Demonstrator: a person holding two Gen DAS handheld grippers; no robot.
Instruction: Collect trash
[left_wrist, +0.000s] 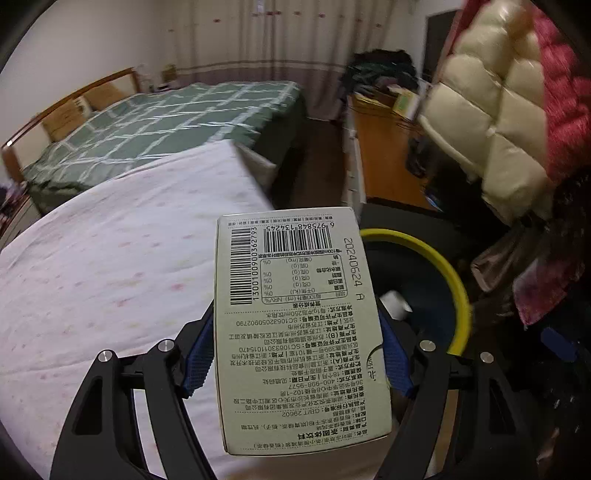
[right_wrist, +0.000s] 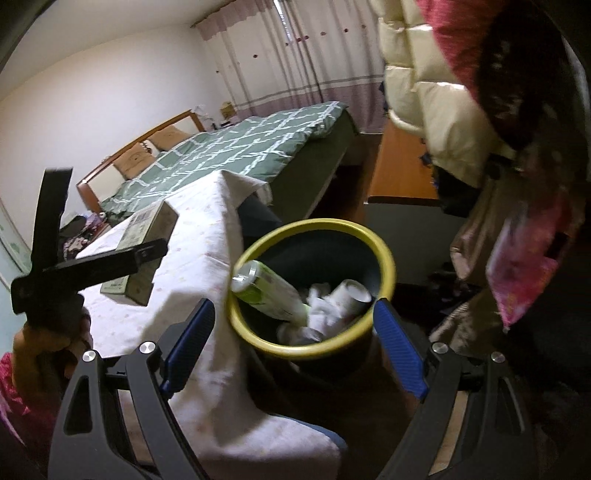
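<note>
My left gripper (left_wrist: 295, 354) is shut on a pale cardboard box (left_wrist: 299, 317) printed with barcodes and text, held above the white cloth-covered table (left_wrist: 110, 280). In the right wrist view the box (right_wrist: 147, 251) and the left gripper (right_wrist: 92, 266) show at the left over the table. A dark trash bin with a yellow rim (right_wrist: 314, 347) stands beside the table; it holds a green can (right_wrist: 273, 291), crumpled white paper (right_wrist: 321, 306) and a white cup (right_wrist: 351, 291). My right gripper (right_wrist: 293, 343) is open and empty, just above the bin. The bin rim (left_wrist: 454, 280) also shows right of the box.
A bed with a green checked cover (left_wrist: 159, 125) lies behind the table. A cream puffy jacket (left_wrist: 487, 110) and pink clothing (right_wrist: 517, 273) hang at the right, close to the bin. A wooden desk (left_wrist: 388, 155) stands further back.
</note>
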